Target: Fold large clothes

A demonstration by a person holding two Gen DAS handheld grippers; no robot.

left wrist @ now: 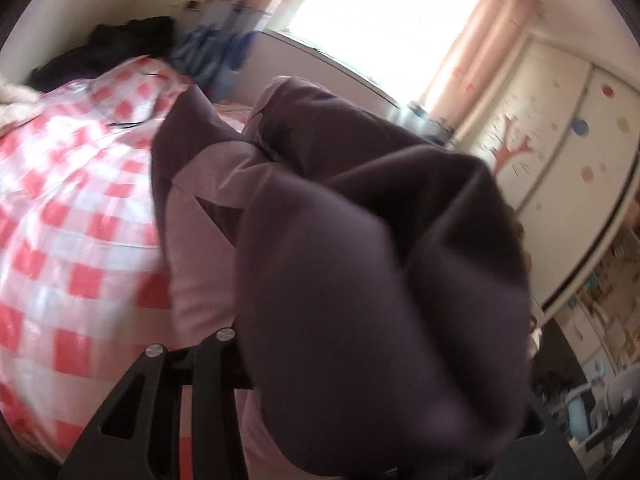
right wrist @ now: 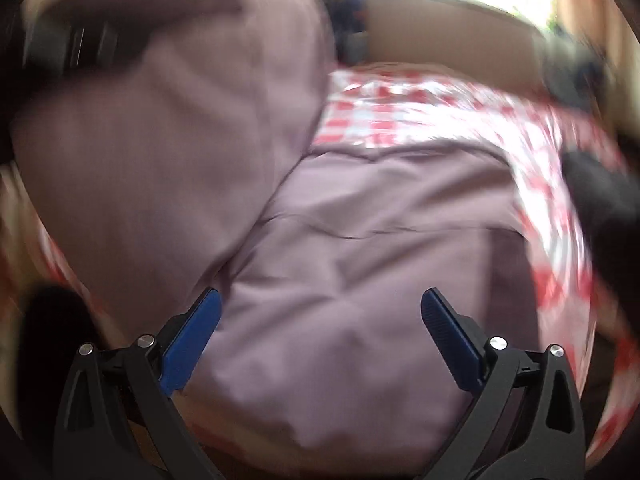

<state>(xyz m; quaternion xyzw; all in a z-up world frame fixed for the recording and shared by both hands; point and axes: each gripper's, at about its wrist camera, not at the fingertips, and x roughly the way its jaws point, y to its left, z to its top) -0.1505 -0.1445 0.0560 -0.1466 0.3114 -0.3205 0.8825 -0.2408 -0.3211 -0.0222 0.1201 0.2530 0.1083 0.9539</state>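
Observation:
A large mauve garment point(right wrist: 360, 232) lies spread on the red-and-white checked bed cover point(right wrist: 420, 108). One part of it point(right wrist: 168, 140) is lifted up at the left, hanging from my left gripper point(right wrist: 92, 52), whose jaws grip the cloth. In the left wrist view the same fabric point(left wrist: 360, 300) drapes over that gripper and hides both fingertips; only its black linkage point(left wrist: 160, 392) shows. My right gripper point(right wrist: 320, 320) is open just above the flat part of the garment, its blue pads point(right wrist: 196, 332) wide apart with nothing clamped between them.
A dark heap of clothes point(left wrist: 120, 44) and blue fabric point(left wrist: 208, 56) lie at the bed's far end under a bright window point(left wrist: 380, 12). A decorated wardrobe point(left wrist: 560, 128) stands to the right. Something dark point(right wrist: 600, 200) lies at the bed's right edge.

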